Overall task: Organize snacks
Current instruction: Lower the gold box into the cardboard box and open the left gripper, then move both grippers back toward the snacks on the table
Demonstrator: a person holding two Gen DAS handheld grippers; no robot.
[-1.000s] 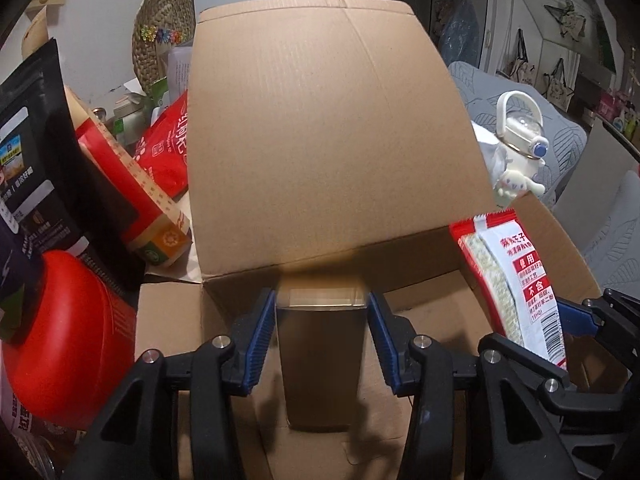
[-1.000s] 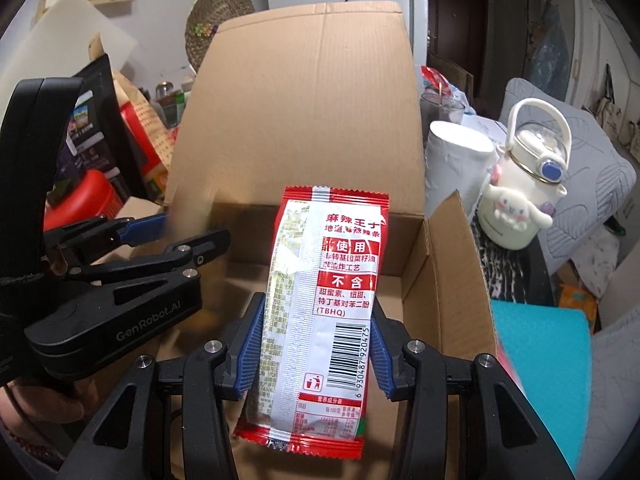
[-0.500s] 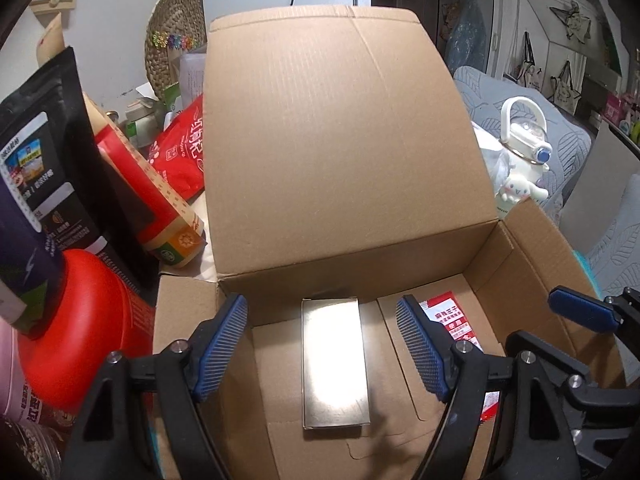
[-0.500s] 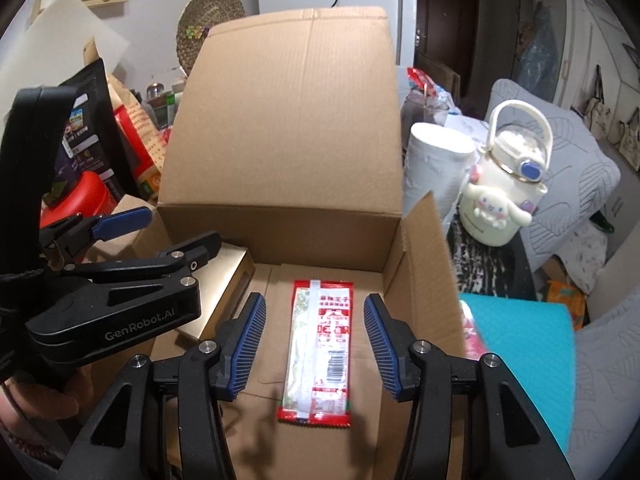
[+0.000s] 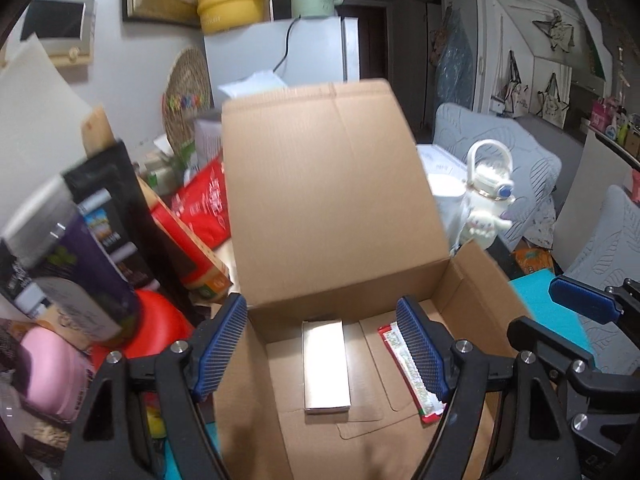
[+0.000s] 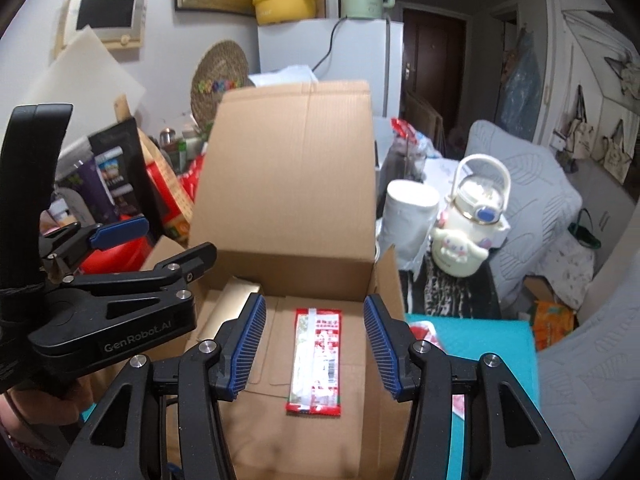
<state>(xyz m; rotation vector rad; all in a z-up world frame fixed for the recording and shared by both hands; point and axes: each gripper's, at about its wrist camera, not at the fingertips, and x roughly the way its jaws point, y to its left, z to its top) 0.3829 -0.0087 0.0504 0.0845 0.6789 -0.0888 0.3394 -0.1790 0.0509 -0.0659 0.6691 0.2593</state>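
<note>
progress: gold packet [image 5: 326, 364] and red snack pack [image 6: 317, 354] lie flat in cardboard box [image 5: 332, 200] | left gripper [image 5: 320, 350], right gripper [image 6: 314, 346] both spread, empty | more snacks probably left

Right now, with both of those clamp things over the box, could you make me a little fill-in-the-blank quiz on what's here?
1. Both snacks lie inside the cardboard ____.
2. The red snack packet lies to the ____ of the gold box.
3. The left gripper and the right gripper both have their jaws ____.
4. The back flap of the box stands ____.

Missing words: box; right; open; upright
</note>
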